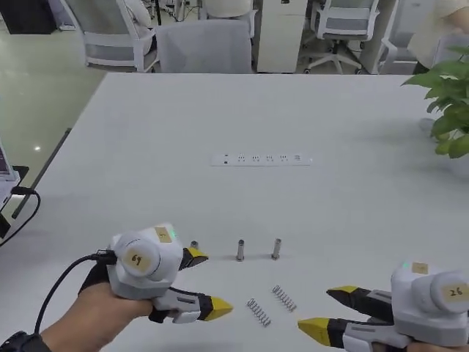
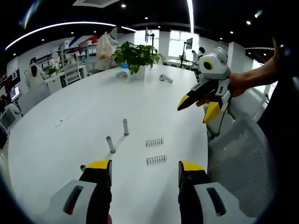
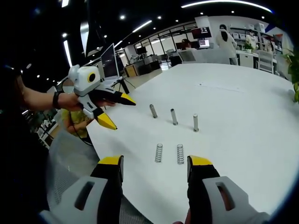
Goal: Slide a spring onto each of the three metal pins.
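Steel, bare and grey: the three pins (image 1: pixel 240 250) stand upright in a row across the lower middle of the head view, and none carries a coil. By my reading nothing of the task is done yet, and all three slides are left. The leftmost pin is half hidden behind the upper jaw tip of the left gripper (image 1: pixel 209 282). Two springs (image 1: pixel 258 312) can be counted, lying flat on the white table (image 1: pixel 293 110) just below the pins at bottom centre. They lie side by side at a slant, apart from each other and from the pins. The left gripper sits at the lower left of that view and the right gripper (image 1: pixel 325 309) at the lower right, with the springs between them. Both claws stand wide open with nothing between the yellow tips. In each gripper view the own jaws rise empty from the bottom edge, with the springs a little beyond them and the pins further up. The pins look like short plain cylinders, perhaps slightly collared at the foot, though that is too small to be sure. The springs are thin, evenly wound silver coils that look straight and unbent.
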`<state>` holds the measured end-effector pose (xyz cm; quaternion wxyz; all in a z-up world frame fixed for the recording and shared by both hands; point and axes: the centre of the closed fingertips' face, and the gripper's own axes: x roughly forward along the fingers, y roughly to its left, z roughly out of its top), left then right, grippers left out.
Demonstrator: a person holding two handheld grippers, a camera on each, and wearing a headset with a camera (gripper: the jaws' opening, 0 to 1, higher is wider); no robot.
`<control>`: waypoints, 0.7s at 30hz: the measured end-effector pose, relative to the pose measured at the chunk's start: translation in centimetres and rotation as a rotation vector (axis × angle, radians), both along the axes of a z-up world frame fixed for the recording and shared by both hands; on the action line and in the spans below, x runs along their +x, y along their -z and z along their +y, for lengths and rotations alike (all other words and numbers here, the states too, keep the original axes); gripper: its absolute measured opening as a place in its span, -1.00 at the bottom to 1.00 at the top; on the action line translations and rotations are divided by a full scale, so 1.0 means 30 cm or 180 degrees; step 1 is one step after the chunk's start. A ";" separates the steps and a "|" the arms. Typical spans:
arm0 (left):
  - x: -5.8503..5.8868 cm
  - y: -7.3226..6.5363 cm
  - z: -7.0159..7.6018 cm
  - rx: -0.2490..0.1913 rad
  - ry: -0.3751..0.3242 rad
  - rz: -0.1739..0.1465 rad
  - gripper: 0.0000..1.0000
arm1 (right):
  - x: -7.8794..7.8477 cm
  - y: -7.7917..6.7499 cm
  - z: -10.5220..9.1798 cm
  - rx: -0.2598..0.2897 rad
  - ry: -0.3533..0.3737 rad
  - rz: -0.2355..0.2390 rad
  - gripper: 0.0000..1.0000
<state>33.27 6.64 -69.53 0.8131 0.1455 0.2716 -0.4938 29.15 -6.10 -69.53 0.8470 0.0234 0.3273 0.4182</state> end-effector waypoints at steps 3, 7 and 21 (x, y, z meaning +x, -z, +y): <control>0.000 0.011 -0.017 0.0021 0.0070 0.0009 0.04 | -0.006 0.001 -0.002 0.0009 -0.0001 0.0008 0.06; -0.005 0.028 -0.037 0.0105 0.0208 -0.0005 0.04 | -0.010 0.003 -0.008 0.0002 0.0012 0.0011 0.06; -0.015 0.079 -0.105 0.0401 0.0681 -0.0090 -0.01 | -0.011 -0.007 -0.009 0.0005 0.0029 -0.0003 0.06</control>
